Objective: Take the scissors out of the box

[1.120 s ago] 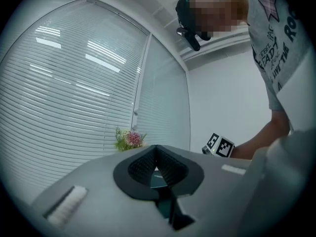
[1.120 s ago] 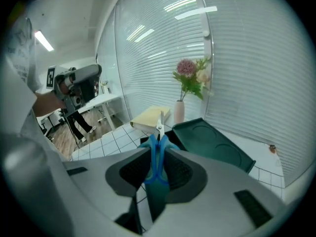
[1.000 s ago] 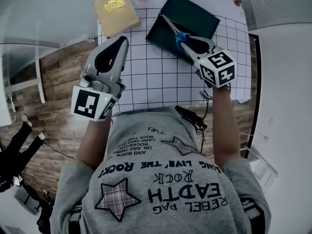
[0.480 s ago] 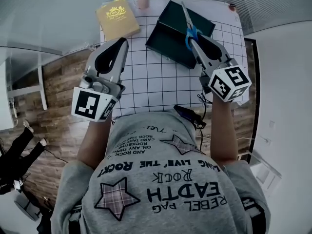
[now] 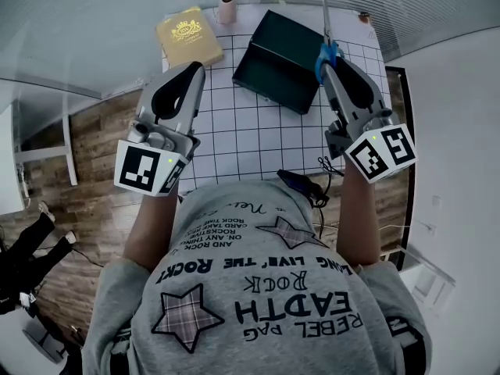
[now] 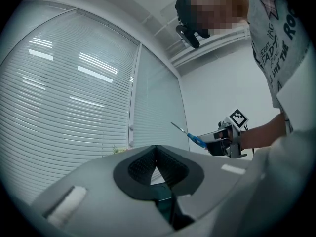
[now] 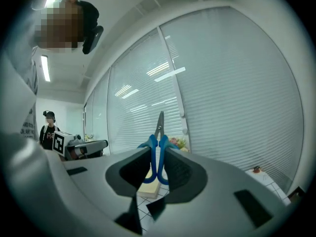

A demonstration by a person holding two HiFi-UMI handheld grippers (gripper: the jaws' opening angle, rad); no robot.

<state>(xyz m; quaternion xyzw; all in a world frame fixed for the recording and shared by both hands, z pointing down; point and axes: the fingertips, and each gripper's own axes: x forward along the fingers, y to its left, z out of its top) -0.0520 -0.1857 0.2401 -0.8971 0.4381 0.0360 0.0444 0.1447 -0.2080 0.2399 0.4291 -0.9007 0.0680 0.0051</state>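
White grid mat [image 5: 258, 131], dark box [image 5: 285, 57], scissors [image 5: 326, 22] out in the air.
On the mat's far half, the box lying flat, a yellow pack [image 5: 190, 36] apart to its left. Left gripper [image 5: 191, 70] aloft at the mat's left edge, fingers closed together, nothing between. Right gripper [image 5: 332, 57] aloft over the box's right end, fingers clamped on the scissors' blue handles; blades together, tips toward the blinds [image 7: 237, 83], clear of the box.
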